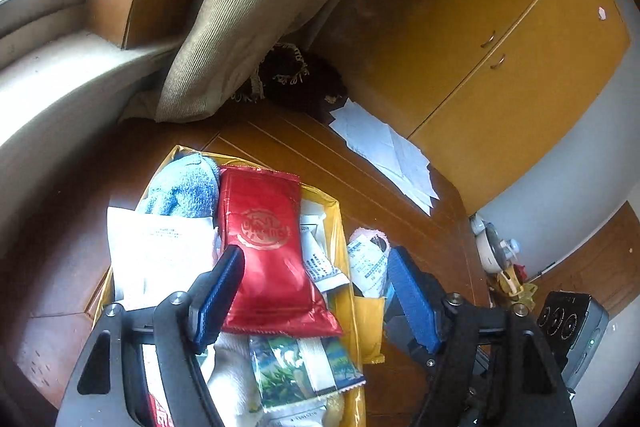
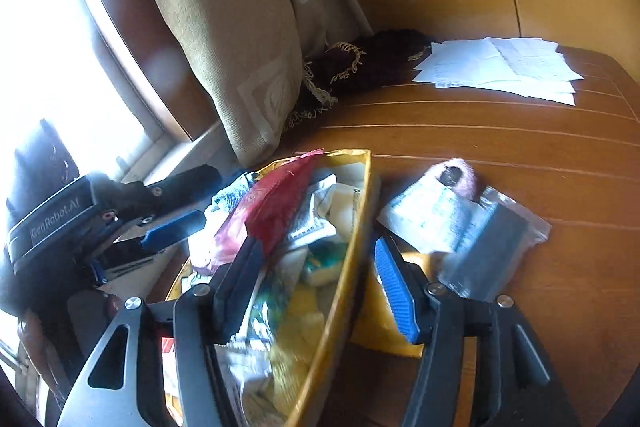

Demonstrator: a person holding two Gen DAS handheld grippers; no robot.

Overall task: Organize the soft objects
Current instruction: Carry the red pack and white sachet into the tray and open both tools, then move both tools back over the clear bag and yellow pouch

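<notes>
A yellow box [image 1: 343, 239] on the wooden table is full of soft packets. A red foil pouch [image 1: 268, 251] lies on top, with a blue towel [image 1: 184, 191], a white packet [image 1: 160, 259] and a green tea packet [image 1: 304, 371] around it. My left gripper [image 1: 316, 295] is open just above the box, with nothing between its blue pads. My right gripper [image 2: 320, 291] is open, straddling the box's right wall [image 2: 352, 251]. The left gripper shows in the right wrist view [image 2: 176, 227]. A clear bag [image 2: 492, 247] and a white packet [image 2: 428, 215] lie right of the box.
Beige cushions [image 2: 224, 39] lean against the window side behind the box. A dark fringed cloth [image 2: 360, 67] and loose white papers [image 2: 504, 67] lie at the table's far end. A yellow cabinet [image 1: 500, 39] stands behind. Small toys [image 1: 504, 259] sit past the table edge.
</notes>
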